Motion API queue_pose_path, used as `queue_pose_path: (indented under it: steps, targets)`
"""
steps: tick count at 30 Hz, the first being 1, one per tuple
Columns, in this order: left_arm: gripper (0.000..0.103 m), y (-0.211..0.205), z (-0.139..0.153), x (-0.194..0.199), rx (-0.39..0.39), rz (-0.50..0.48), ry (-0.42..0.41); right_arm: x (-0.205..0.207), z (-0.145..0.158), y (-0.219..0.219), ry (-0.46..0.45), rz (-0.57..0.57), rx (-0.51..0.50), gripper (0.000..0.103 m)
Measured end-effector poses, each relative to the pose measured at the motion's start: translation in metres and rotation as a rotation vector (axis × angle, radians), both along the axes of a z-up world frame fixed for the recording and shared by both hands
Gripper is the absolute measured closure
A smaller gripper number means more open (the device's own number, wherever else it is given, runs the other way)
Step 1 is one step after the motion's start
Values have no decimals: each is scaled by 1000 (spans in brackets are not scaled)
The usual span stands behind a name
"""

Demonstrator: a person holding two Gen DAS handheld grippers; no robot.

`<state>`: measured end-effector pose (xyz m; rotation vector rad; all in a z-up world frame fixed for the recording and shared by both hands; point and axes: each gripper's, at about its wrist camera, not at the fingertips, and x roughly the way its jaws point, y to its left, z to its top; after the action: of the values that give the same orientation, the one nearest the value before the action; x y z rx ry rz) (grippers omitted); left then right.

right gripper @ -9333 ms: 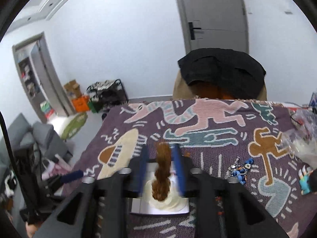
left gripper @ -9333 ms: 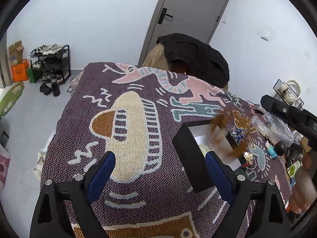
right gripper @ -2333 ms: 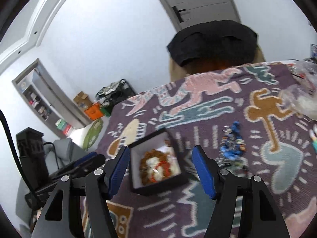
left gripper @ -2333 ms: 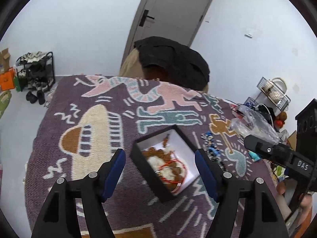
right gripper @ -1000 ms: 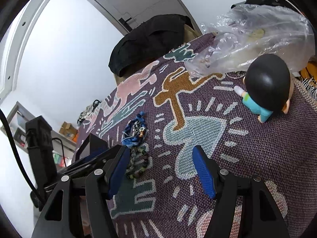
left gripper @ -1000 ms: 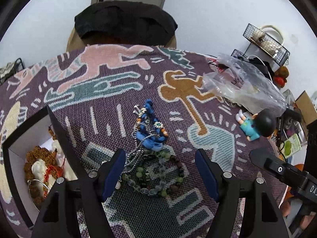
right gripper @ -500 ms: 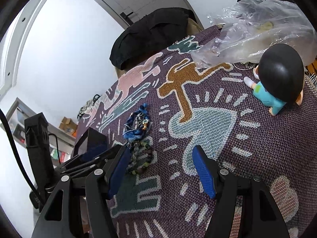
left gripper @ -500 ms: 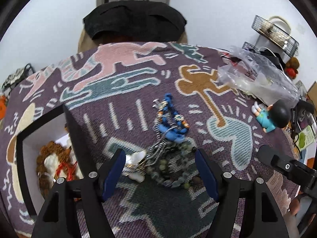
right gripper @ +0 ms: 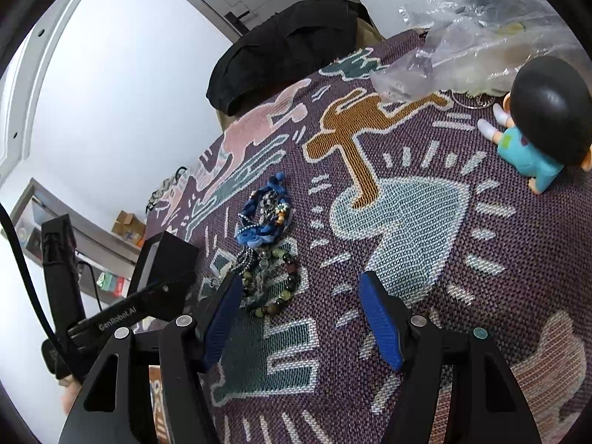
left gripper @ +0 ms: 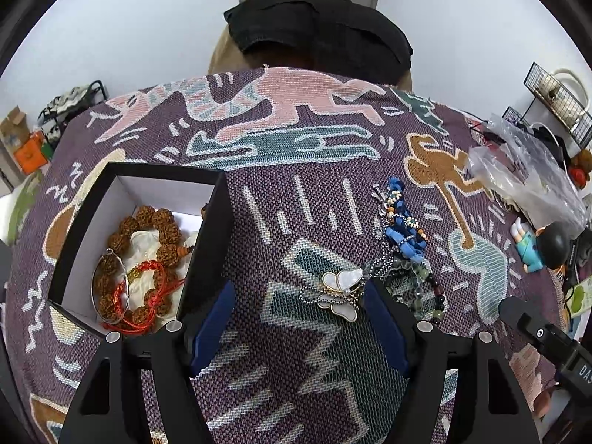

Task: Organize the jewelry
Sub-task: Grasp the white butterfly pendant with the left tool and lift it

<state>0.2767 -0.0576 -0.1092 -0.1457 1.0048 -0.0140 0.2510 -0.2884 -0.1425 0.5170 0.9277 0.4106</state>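
Observation:
A black box (left gripper: pixel 211 244) with a white inside holds a brown bead bracelet (left gripper: pixel 148 222) and a red cord bracelet (left gripper: pixel 148 288). A white butterfly pendant (left gripper: pixel 342 290) on a chain lies on the patterned cloth just ahead of my open left gripper (left gripper: pixel 299 296), near its right finger. Beside it lie a green bead bracelet (left gripper: pixel 421 288) and a blue braided piece (left gripper: pixel 401 229). My right gripper (right gripper: pixel 299 288) is open and empty; the bead bracelet (right gripper: pixel 275 281) lies by its left finger and the blue piece (right gripper: pixel 264 214) beyond it.
A doll in blue (right gripper: pixel 540 125) and a crumpled plastic bag (right gripper: pixel 477 37) lie at the right of the table. A chair with a black garment (left gripper: pixel 318 33) stands behind the table. The box (right gripper: pixel 162 262) shows left in the right wrist view.
My left gripper has come lower and closer to the jewelry pile, bringing the butterfly pendant between its fingers. The right gripper has moved closer to the pile too.

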Motion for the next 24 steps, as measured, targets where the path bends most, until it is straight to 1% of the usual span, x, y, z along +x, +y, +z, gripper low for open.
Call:
queue_pose_path:
  steps: [1,2,3,4,8,10,12,14,17,20,21,22,24]
  targets:
    - [37,-2,-1,1,-1,-5,-4,0,-1,0,3,-1,0,37]
    - [53,-4,-3,1,-5,-10,3,1,-2,0,5,-3,1,37]
    - [57,-7,-4,2,18,-2,10,1,-3,-1,7,-5,1,37]
    - [60,-7,-4,2,17,-1,4,1,-3,-3,8,-8,2,37]
    - [60,-8,-1,3,-22,-7,-6,2,-6,-9,14,-27,7,37]
    - [61,-10,5,0,-47,-19,-26,3,-8,-13,19,-33,8,37]
    - [61,-18,12,-4,-17,-36,-57,3,-11,-15,25,-36,10,37]
    - [61,-23,15,-2,-3,-52,-65,5,-15,-16,38,-42,10,37]
    - [61,-24,4,7,-49,-72,-13,4,-17,-17,47,-44,19,37]
    - [62,-23,-11,18,-73,-55,43,2,-15,-19,43,-46,16,37]
    - [63,-23,-15,20,-79,-49,54,2,-15,-19,41,-48,15,37]
    - [68,-23,-18,23,-79,-46,66,2,-14,-21,39,-50,14,37]
    - [69,-24,-22,27,-74,-47,79,1,-12,-25,37,-58,14,37]
